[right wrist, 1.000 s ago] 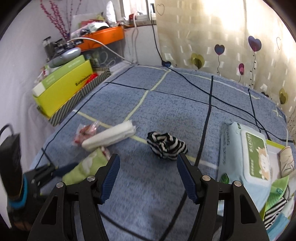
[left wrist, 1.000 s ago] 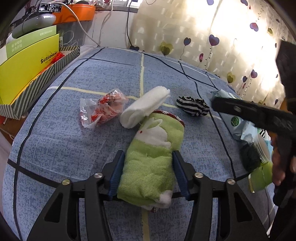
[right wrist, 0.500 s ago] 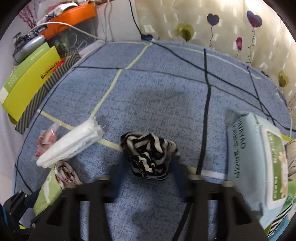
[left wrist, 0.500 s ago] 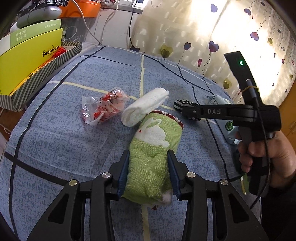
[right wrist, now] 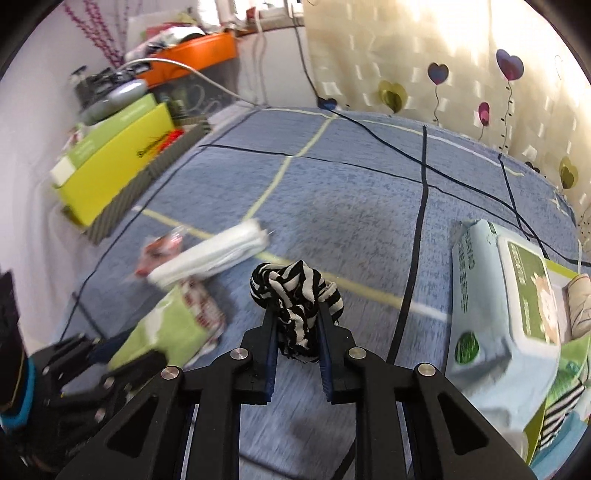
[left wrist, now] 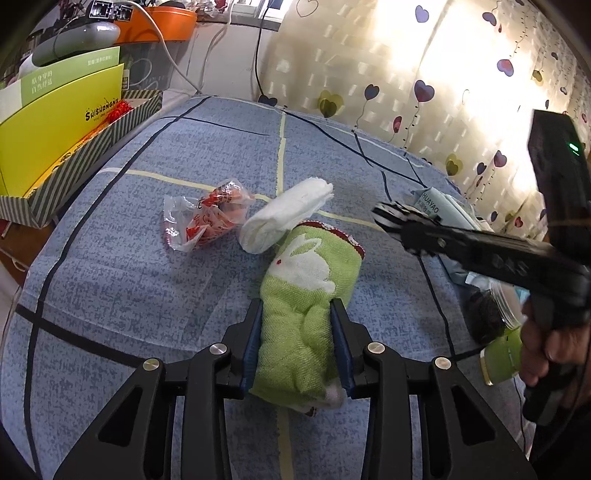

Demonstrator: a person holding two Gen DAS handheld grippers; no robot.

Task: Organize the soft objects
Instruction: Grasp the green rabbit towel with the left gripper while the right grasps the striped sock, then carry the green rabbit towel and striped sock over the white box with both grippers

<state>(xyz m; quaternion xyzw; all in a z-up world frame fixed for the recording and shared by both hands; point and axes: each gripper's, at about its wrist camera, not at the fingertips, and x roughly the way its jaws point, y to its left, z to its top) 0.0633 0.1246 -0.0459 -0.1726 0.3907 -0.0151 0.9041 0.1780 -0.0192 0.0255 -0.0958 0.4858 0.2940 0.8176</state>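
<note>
Between the fingers of my left gripper (left wrist: 297, 341) lies the rolled green towel (left wrist: 308, 299) with its white rabbit, resting on the blue checked bed cover (left wrist: 129, 280); the fingers have just been closing on it and both blue pads now press into its sides. My right gripper (right wrist: 297, 328) is clenched on the black-and-white striped cloth (right wrist: 295, 291), which bunches up above the fingertips and looks lifted off the cover, though the frame is blurred. Just beyond the towel's far end I see a rolled white cloth (left wrist: 286, 221), touching or nearly touching it, and left of that a crumpled clear wrapper with red print (left wrist: 205, 221). On my right side a pale blue pack of wipes (right wrist: 506, 306) sits on the cover. Along the left edge stands a striped box holding yellow and green cartons (left wrist: 59, 122), with an orange tub (left wrist: 162, 22) behind it. A heart-patterned curtain (left wrist: 424, 74) hangs at the back.
</note>
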